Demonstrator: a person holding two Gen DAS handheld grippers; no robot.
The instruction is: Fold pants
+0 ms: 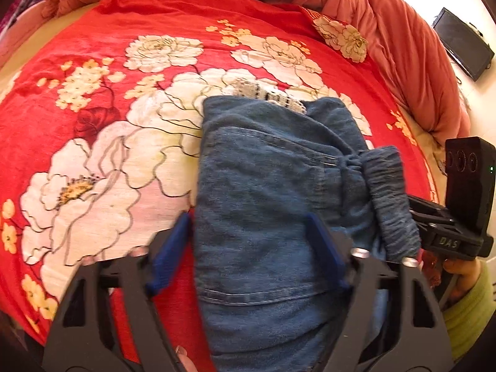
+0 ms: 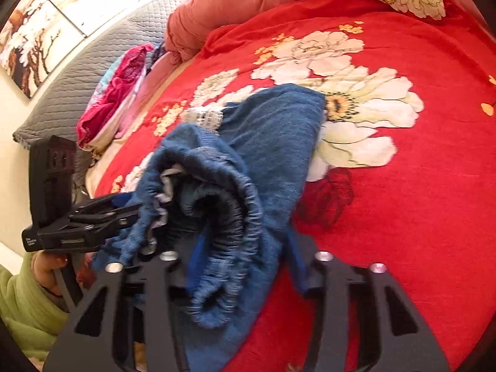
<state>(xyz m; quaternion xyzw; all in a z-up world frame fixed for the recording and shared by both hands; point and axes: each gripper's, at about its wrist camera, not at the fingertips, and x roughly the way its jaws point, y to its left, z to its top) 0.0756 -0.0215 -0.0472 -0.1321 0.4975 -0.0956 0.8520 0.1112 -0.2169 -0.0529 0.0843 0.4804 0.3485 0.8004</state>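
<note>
Tongs x2, 1 pr jeans [image 1: 263,170]: R tongs [image 2: 245,248] tight on waistband [image 2: 238,214], L tongs [image 1: 252,235] astride them, grip unclear.

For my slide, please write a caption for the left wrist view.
Left gripper straddles folded blue pants on a red floral blanket.

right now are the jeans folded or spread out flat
Folded: the jeans lie doubled into a short bundle on the blanket, waistband bunched up.
</note>
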